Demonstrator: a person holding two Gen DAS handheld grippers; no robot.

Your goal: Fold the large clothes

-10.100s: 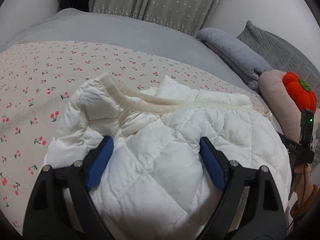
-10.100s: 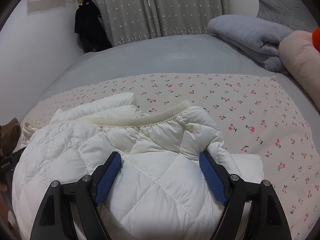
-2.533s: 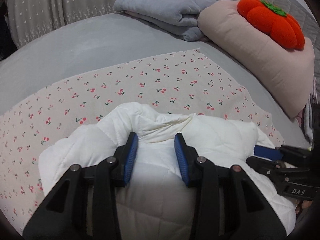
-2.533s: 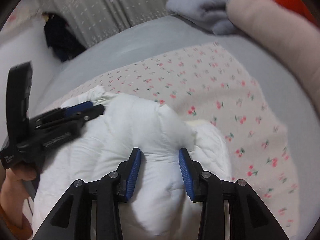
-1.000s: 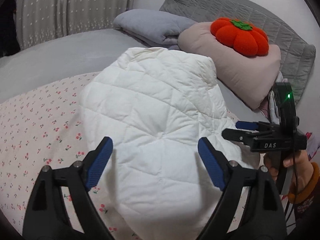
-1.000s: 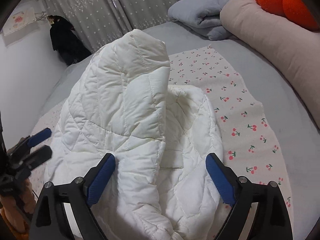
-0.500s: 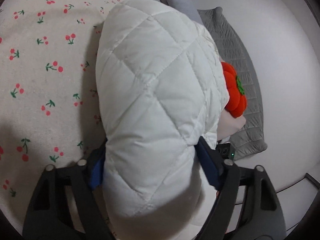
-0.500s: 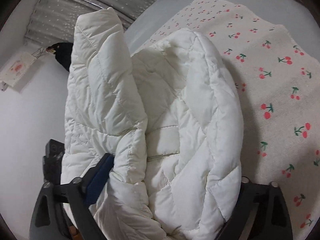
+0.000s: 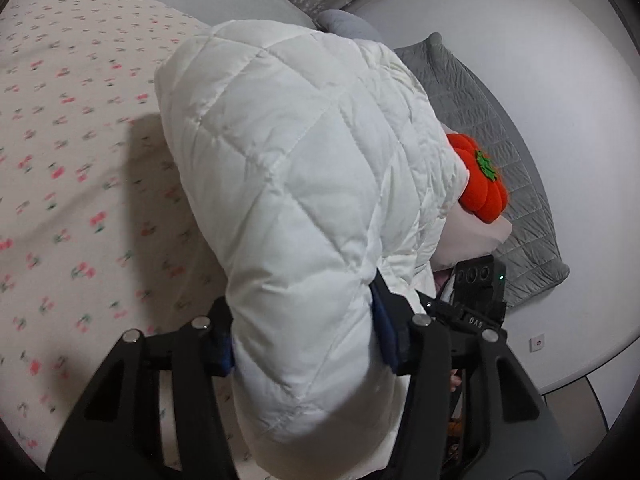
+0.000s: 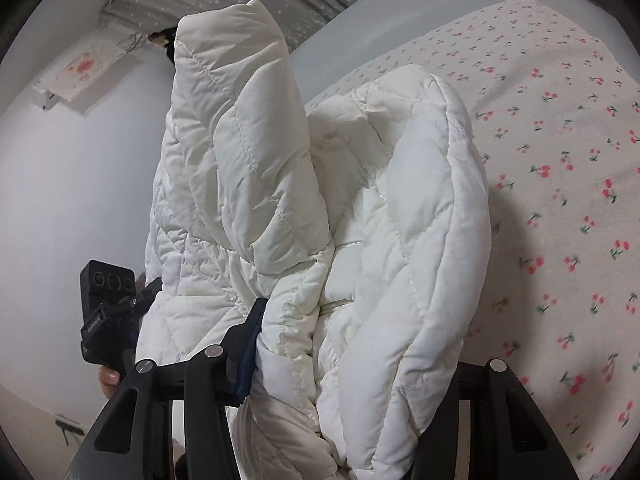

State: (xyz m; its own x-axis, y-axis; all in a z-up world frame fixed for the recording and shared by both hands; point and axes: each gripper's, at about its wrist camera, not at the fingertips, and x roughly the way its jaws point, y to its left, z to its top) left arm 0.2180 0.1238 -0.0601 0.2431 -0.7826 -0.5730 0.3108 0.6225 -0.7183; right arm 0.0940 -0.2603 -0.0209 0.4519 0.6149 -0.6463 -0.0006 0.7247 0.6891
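Note:
A white quilted jacket (image 9: 304, 168), folded into a thick bundle, fills both wrist views. In the left wrist view my left gripper (image 9: 304, 344) has the bundle's near end between its jaws, which are closing; both blue pads (image 9: 385, 336) dent the padding. In the right wrist view my right gripper (image 10: 356, 352) also holds the jacket (image 10: 404, 208), with its jaws closing. Its left pad (image 10: 251, 344) presses into the fabric and the right pad is hidden under a fold. Each view shows the other gripper's black body beside the jacket (image 9: 478, 292) (image 10: 106, 304), held in a hand.
The bed has a cherry-print sheet (image 9: 72, 152) over a grey cover (image 10: 344, 28). An orange pumpkin cushion (image 9: 482, 184) lies on a pink pillow (image 9: 470, 240) against a grey quilted pillow (image 9: 508, 128). White walls, grey curtains and a dark hanging garment (image 10: 170, 46) stand behind.
Both pairs of jaws, wide open around the jacket a second ago, have narrowed onto it. Both views have tilted and swung sideways, and the bundle now stands up between the pads.

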